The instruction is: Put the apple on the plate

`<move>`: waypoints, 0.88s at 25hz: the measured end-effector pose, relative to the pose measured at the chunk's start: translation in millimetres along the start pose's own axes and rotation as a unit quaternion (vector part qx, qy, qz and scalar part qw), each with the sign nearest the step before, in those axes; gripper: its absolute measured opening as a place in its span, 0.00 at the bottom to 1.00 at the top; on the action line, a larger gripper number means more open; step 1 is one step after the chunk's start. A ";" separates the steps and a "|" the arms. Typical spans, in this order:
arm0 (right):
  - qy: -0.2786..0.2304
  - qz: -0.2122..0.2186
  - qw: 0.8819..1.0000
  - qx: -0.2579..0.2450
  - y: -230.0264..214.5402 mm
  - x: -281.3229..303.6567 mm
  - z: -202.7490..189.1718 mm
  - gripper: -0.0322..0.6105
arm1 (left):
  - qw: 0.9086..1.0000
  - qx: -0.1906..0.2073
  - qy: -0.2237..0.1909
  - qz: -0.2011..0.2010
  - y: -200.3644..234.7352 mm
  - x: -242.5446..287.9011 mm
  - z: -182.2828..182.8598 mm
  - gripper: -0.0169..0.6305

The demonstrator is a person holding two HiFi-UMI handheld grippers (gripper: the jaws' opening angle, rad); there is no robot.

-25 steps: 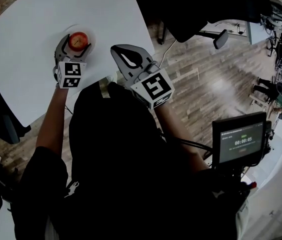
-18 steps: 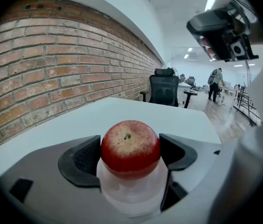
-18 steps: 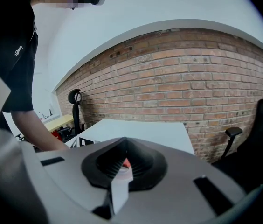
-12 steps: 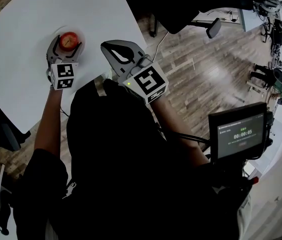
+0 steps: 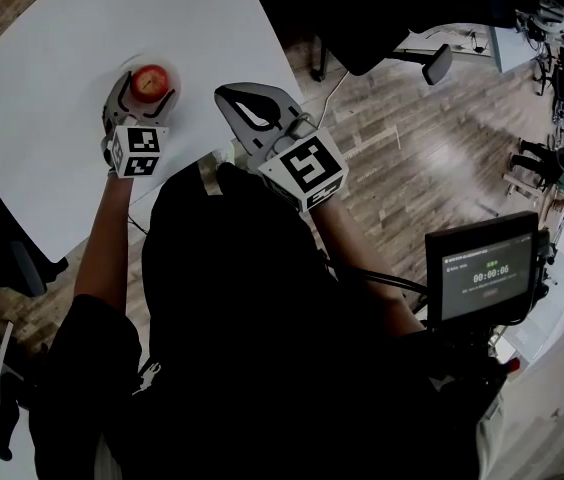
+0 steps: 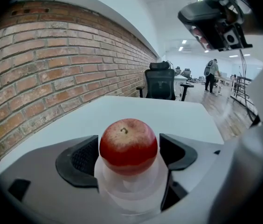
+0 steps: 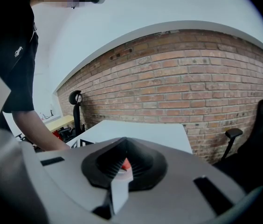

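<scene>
A red apple [image 5: 151, 80] [image 6: 128, 145] sits between the pads of my left gripper [image 5: 149, 90] [image 6: 128, 153], which is shut on it. Right under the apple is a small white plate [image 5: 133, 64] [image 6: 130, 190] on the white table [image 5: 52, 78]. The plate looks smeared in the left gripper view, and I cannot tell whether the apple rests on it. My right gripper [image 5: 248, 111] [image 7: 123, 157] hovers by the table's near edge, to the right of the apple, shut with nothing held. Through its jaws only a sliver of red shows.
The table's curved edge [image 5: 262, 63] runs just right of the plate, with wood floor [image 5: 432, 158] beyond it. A black office chair [image 5: 382, 18] stands past the table. A monitor [image 5: 484, 278] showing a timer is at the lower right. A brick wall [image 6: 52, 69] runs behind the table.
The head view shifted slightly. My left gripper stays on the apple over the plate, and the right gripper keeps its place beside it. The timer ticked from 05 to 06.
</scene>
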State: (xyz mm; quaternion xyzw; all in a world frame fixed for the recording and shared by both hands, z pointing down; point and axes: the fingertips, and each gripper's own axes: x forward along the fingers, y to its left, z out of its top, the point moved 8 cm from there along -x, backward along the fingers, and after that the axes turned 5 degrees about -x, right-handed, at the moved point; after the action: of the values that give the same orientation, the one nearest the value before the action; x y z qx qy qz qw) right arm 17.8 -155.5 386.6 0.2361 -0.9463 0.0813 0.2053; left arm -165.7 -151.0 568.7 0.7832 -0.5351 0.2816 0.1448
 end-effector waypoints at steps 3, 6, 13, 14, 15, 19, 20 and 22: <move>-0.004 0.000 1.000 0.001 -0.3 0.2 0.0 0.05 | 1.000 0.001 0.004 0.001 4.4 -0.9 -0.9 0.67; -0.007 0.000 1.000 -0.001 -1.2 -1.4 -0.7 0.05 | 1.000 0.001 0.005 0.004 6.3 -2.2 -1.3 0.69; -0.028 0.008 1.000 -0.007 -0.2 -0.3 4.0 0.05 | 1.000 -0.008 -0.014 0.022 9.5 -20.3 9.8 0.69; -0.032 0.012 0.999 -0.008 0.7 0.2 5.5 0.05 | 0.999 -0.011 -0.020 0.024 9.5 -25.5 13.9 0.69; -0.037 0.016 0.999 -0.010 1.6 0.5 7.0 0.05 | 0.999 -0.011 -0.027 0.027 9.1 -31.3 18.8 0.68; -0.056 0.034 0.998 -0.020 5.1 2.2 13.6 0.05 | 0.997 -0.019 -0.051 0.045 4.6 -58.7 40.7 0.41; -0.061 0.039 0.997 -0.023 6.2 2.4 15.5 0.05 | 0.997 -0.026 -0.056 0.050 2.9 -66.9 46.8 0.34; -0.071 0.049 0.996 -0.027 8.7 2.3 19.0 0.05 | 0.995 -0.038 -0.070 0.059 -1.8 -83.5 56.8 0.20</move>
State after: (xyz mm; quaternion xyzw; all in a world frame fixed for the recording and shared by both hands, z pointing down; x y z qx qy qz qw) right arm 5.1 -153.6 369.9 0.1887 -0.9708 0.0489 0.1398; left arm -170.2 -117.0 473.7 0.7618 -0.5996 0.2140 0.1197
